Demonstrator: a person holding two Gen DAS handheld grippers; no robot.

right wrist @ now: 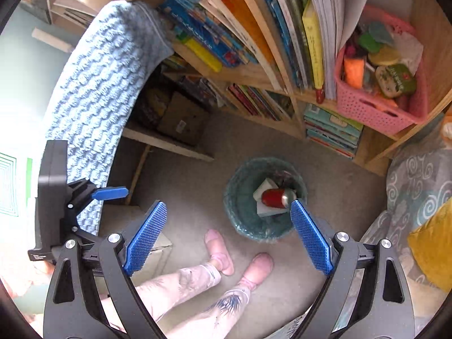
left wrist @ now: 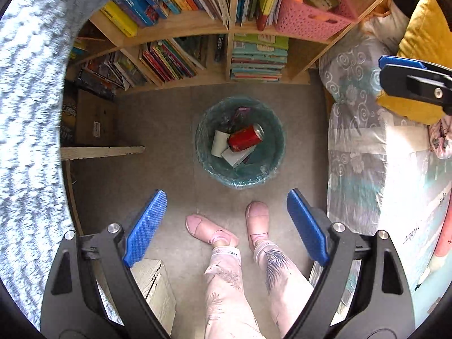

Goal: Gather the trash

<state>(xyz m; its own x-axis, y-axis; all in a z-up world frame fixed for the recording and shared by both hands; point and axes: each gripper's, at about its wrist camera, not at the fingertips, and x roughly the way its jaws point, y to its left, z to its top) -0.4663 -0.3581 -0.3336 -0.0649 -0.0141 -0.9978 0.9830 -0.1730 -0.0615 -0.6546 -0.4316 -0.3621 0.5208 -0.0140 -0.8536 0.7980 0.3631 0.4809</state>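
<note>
A round bin lined with a teal bag (left wrist: 204,141) (right wrist: 238,197) stands on the grey floor in front of a bookshelf. In it lie a red drink can (left wrist: 244,139) (right wrist: 273,197) on white paper or card pieces (left wrist: 219,143), with a dark wrapper behind them. My left gripper (left wrist: 226,197) hangs open high above the floor and points straight down, with nothing between its blue pads. My right gripper (right wrist: 228,210) is also open and empty, and its right pad overlaps the bin's edge in the right wrist view. My right gripper's blue finger (left wrist: 401,62) shows at the upper right of the left wrist view.
A person's feet in pink slippers (left wrist: 256,220) stand just in front of the bin. A wooden bookshelf (left wrist: 197,25) with a pink basket (left wrist: 308,19) is behind it. A bed (left wrist: 361,147) with a yellow pillow is on the right. Cardboard boxes (left wrist: 96,118) and a knitted sleeve (right wrist: 99,90) are on the left.
</note>
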